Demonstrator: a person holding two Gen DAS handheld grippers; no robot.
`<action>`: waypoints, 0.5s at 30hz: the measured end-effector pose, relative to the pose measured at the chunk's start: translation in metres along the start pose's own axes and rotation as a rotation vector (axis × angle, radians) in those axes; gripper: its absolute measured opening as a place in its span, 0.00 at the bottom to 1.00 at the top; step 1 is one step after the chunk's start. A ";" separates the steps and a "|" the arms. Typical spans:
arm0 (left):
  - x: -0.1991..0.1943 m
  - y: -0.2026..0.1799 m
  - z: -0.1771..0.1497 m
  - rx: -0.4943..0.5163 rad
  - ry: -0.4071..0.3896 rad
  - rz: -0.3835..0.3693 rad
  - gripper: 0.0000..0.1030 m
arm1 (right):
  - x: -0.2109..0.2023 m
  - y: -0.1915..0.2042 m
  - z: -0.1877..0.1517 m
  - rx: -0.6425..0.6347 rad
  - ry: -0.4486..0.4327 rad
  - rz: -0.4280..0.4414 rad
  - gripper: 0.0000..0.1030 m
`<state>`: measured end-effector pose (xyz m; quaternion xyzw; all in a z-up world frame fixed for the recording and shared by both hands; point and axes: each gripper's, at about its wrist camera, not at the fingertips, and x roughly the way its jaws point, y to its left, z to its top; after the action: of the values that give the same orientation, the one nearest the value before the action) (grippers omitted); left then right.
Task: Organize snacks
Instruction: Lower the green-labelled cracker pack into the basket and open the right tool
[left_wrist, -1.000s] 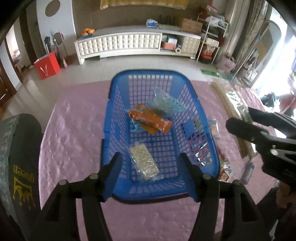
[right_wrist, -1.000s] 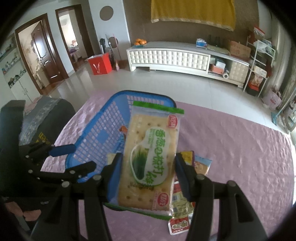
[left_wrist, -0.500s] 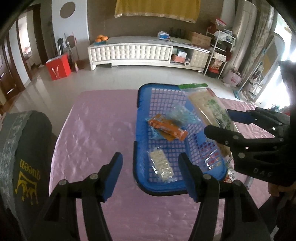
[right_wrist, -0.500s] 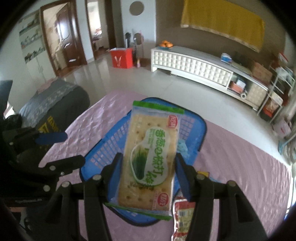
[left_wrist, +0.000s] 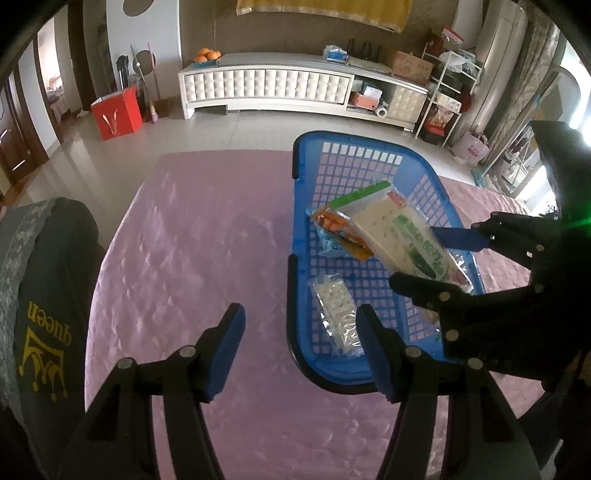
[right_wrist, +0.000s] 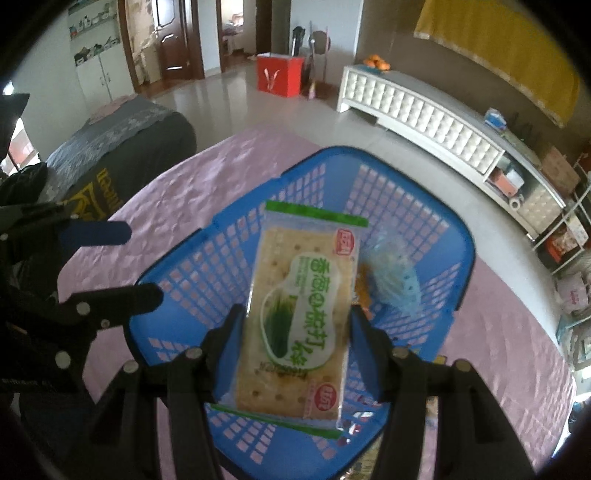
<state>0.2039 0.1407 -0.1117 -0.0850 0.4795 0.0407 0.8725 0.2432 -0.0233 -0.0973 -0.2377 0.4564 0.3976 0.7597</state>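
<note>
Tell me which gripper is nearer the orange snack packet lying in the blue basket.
Right. The right gripper hangs over the basket, its cracker pack overlapping the orange packet. The left gripper is empty at the basket's near left corner.

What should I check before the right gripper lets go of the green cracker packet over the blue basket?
1. Right gripper clamps the green cracker packet: ok.
2. Packet is over the blue basket: ok.
3. Left gripper is open, holding nothing, outside the basket: ok.
4. Landing spot free: not ok; orange snack packet and small clear cracker packet already lie inside.
5. Packet low enough to drop gently: cannot tell.
</note>
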 end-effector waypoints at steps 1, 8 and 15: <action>0.001 0.001 0.000 0.000 0.002 0.000 0.58 | 0.002 0.001 -0.001 -0.004 0.008 0.006 0.58; 0.001 -0.006 -0.004 0.014 0.008 0.000 0.58 | 0.008 0.002 -0.005 -0.033 0.054 0.030 0.59; -0.010 -0.018 -0.009 0.037 -0.006 0.007 0.58 | -0.004 -0.008 -0.012 0.024 0.063 0.054 0.77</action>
<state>0.1941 0.1214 -0.1055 -0.0670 0.4780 0.0353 0.8751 0.2430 -0.0382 -0.0994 -0.2287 0.4912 0.4049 0.7366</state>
